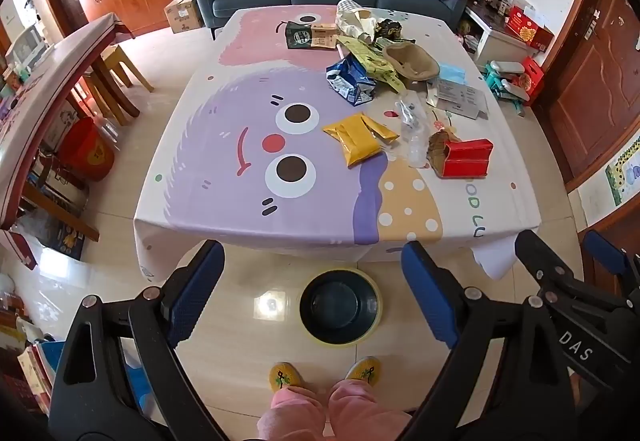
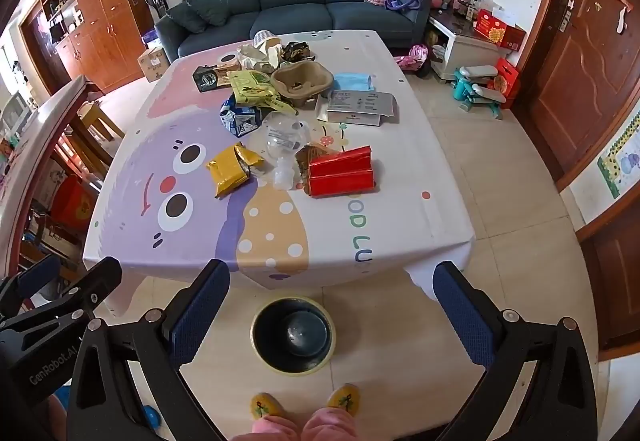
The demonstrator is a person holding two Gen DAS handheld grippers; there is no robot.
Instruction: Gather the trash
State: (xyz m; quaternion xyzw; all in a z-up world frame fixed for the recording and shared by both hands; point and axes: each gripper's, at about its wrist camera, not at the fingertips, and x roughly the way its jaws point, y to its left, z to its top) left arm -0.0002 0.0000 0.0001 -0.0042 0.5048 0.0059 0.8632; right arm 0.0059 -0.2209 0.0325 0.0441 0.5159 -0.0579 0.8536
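Both grippers hang short of the table with nothing in them. Seen from the left wrist, the left gripper (image 1: 312, 285) has its blue-padded fingers wide apart above the floor, just on the near side of the table (image 1: 192, 145), and the bin (image 1: 340, 307) stands on the tiles between those fingers, close to the table's near edge; it looks empty, only its dark bottom showing, so the collecting appears not to have begun. All the trash lies on the table's right half: a yellow packet (image 1: 358, 137), a red box (image 1: 466, 157) just right of it with a clear plastic bottle (image 1: 414, 133) between them, and farther back a blue bag (image 1: 350, 79) and a brown pulp tray (image 1: 412, 61). Seen from the right wrist, the right gripper (image 2: 332, 305) is likewise spread wide and bare, near the table's front edge; the bin sits between its fingers, again with nothing visible inside. The pulp tray holds a few dark scraps too small to identify. Every piece is left to move.
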